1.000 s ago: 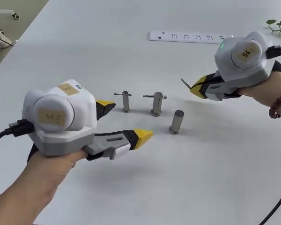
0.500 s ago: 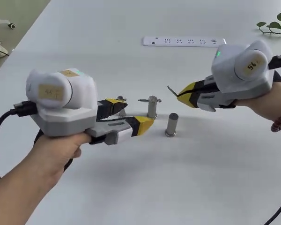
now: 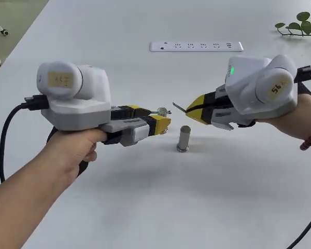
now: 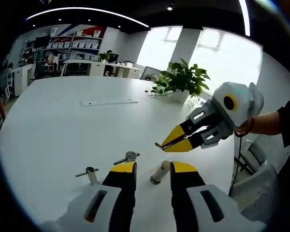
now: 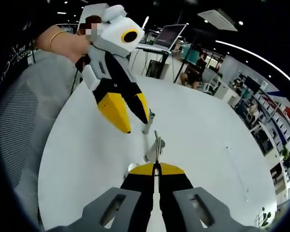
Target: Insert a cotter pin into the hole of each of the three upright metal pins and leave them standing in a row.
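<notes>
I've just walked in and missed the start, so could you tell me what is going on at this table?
A person works at a white table with a gripper in each hand. The right gripper is shut on a thin cotter pin, held in the air. The left gripper is open, beside three upright metal pins. The end pin and the middle pin already carry cotter pins; the bare pin stands free, not yet fitted.
</notes>
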A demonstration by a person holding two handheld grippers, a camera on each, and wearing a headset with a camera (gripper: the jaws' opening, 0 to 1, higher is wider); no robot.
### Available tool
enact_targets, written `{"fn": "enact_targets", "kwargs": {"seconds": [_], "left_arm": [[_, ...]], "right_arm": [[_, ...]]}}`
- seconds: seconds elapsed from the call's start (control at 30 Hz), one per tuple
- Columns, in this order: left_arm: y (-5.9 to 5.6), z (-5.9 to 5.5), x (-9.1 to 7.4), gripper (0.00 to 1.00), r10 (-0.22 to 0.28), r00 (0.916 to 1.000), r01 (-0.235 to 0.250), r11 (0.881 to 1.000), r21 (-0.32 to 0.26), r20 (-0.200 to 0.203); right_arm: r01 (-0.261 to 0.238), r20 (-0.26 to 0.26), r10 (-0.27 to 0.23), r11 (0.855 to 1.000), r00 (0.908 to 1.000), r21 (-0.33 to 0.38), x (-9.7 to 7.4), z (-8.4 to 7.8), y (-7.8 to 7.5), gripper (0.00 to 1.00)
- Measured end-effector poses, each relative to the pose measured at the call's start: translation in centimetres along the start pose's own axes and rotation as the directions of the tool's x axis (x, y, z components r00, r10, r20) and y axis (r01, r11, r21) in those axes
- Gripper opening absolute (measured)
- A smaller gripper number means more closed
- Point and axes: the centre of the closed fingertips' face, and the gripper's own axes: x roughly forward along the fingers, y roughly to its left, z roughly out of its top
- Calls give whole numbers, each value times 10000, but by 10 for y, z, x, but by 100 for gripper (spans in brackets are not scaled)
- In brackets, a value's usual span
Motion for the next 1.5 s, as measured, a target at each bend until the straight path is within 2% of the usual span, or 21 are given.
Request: {"fn": "enact_targets", "kwargs": {"seconds": [0.27,0.5,0.77,1.03,1.27,1.4,1.5], "left_arm": [[-6,6,11,19,-363,9993,363,9986,-380,0],[-14,10,19,14,-713,9975,713,9949,-707,20],[-16,7,21,6,-855,9962,834,9910,-1050,-156],[-17,7,22,2,-966,9952,939,9873,-1282,-146],[-21,5,22,1,-1153,9931,1116,9863,-1215,-234],[-23,4,22,0,-1215,9923,1201,9915,-495,-249],[-22,4,21,0,-1215,9922,1210,9924,-203,-268]], "right_arm": [[-141,197,146,9995,9997,-271,-1,4,4,0],[-194,173,205,9978,9996,-629,-3,7,10,0],[-165,194,180,9968,9996,-779,-5,8,12,0],[-217,171,234,9955,9996,-918,-3,9,14,0],[-193,132,207,9953,9997,-948,-3,9,15,0],[-171,165,186,9958,9997,-895,-3,9,16,0],[-213,213,226,9980,9995,-599,-2,8,16,0]]}}
